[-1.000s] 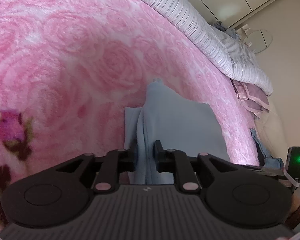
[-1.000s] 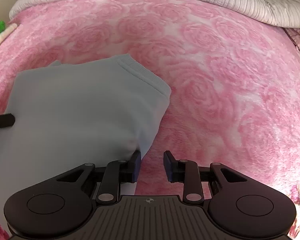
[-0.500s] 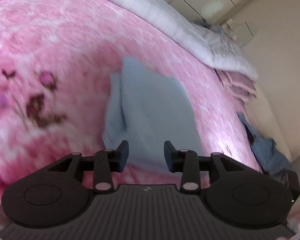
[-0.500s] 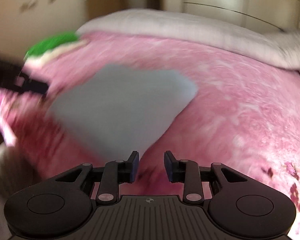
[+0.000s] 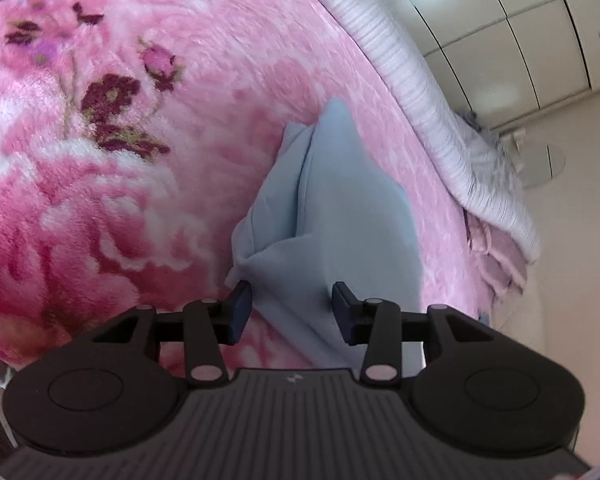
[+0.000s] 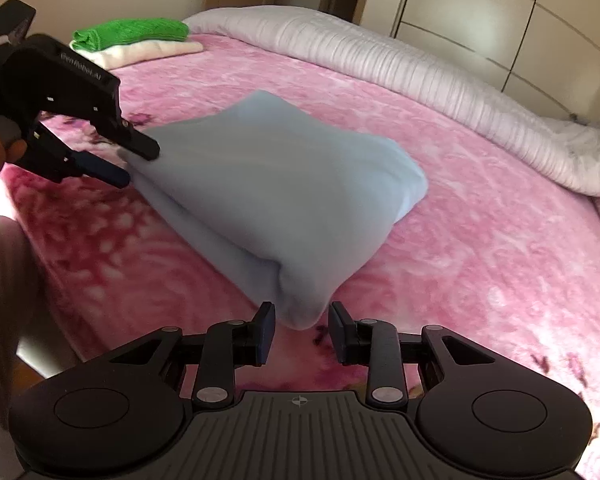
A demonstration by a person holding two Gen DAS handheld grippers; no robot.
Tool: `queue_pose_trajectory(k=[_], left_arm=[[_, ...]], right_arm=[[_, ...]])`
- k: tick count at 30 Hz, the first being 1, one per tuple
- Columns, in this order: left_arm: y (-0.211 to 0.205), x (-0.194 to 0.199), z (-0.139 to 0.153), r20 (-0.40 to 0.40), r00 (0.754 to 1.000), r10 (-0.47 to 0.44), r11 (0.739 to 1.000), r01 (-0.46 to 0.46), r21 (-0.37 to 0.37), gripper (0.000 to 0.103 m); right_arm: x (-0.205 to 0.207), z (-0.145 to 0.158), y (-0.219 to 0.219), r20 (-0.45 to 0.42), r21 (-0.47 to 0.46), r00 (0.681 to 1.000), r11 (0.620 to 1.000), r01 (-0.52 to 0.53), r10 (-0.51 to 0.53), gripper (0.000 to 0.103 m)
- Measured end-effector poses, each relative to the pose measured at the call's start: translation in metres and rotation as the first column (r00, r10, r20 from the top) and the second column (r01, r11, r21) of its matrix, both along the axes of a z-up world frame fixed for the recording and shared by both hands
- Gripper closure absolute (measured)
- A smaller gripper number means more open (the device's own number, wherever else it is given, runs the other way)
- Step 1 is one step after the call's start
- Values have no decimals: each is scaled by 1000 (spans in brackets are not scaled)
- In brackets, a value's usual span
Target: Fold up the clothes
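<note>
Since the bed (image 6: pixel 480 240) under its pink rose-patterned blanket (image 5: pixel 120 200) gives a soft, grippy surface, the folded bundle is best lifted clear, not dragged, if it is to join the green towel (image 6: pixel 132 32) and cream cloth (image 6: pixel 148 53) stacked at the far corner beside the striped grey duvet (image 6: pixel 420 80). Near the bed's front edge lies the light blue garment (image 6: pixel 284 184), folded into a thick pad with layered edges showing on its near side. At one end, the left claw (image 6: pixel 138 164) has its jaws spread around the pad's corner, not pinching, while the right claw (image 6: pixel 301 334) is likewise spread, with the other corner just ahead of its pads and apparently untouched. To do the step well, I judge both claws should push under all layers at once and close evenly, so no inner fold slips out and the pad keeps its shape.
</note>
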State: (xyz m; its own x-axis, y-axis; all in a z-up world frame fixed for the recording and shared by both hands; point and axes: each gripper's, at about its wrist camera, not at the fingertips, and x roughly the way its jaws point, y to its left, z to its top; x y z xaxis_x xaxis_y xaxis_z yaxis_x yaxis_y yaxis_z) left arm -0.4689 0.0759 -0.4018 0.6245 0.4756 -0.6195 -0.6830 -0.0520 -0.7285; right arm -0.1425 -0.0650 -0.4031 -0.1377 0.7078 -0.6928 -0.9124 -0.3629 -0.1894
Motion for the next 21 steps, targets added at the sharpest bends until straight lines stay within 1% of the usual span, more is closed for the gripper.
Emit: queue_pose_trajectory(k=[2,4,5,6,7,8,9,11,13,16,17,18,19,21], left_arm=[[1,1,0,-15,1000,-4,1000,4,17,70],[0,1,0,-33,999,-5,999,6,35,83],[-1,1,1,-41,999,-8,999,10,46,85],[-2,0,1,-39,999,-9,999,12,53,89],[-3,-1,1,-33,999,-10,998,12,58,93],[-4,-2,2,-37,999,-9,998,11,68,94],[-5,-2,3,-42,999,-8,997,11,78,95],[-6,-1,6,-85,996,-17,992,27,120,95],[-7,2,7,-132,991,-30,987,50,150,95],[-7,5,-5,-179,982,-53,985,81,151,93],[-9,5,-6,-187,981,-57,983,88,161,93],[-10,5,-4,-192,979,-61,982,93,164,93],[-11,5,-2,-198,978,-65,981,99,167,92],[-10,8,1,-212,975,-72,980,109,168,92]], right_arm=[[1,1,1,-12,9,1000,1000,6,-6,71],[0,0,3,-13,16,1000,1000,7,-7,71],[0,0,4,-12,19,1000,1000,8,-7,71],[-1,-1,4,-1,22,1000,1000,6,-6,72],[-3,-2,4,19,23,1000,1000,3,-4,75],[-5,-4,3,38,24,999,1000,0,-1,85],[-6,-3,1,57,38,998,999,-7,5,87],[-9,1,-5,99,82,995,996,-29,21,90],[-15,4,-8,160,108,987,993,-52,34,92],[-24,-27,-3,280,37,957,995,-90,76,92],[-27,-34,-3,312,35,946,994,-105,89,92],[-29,-35,-5,330,44,939,992,-115,94,92],[-30,-31,-4,325,37,941,993,-111,93,92],[-24,-22,2,260,7,963,997,-79,75,91]])
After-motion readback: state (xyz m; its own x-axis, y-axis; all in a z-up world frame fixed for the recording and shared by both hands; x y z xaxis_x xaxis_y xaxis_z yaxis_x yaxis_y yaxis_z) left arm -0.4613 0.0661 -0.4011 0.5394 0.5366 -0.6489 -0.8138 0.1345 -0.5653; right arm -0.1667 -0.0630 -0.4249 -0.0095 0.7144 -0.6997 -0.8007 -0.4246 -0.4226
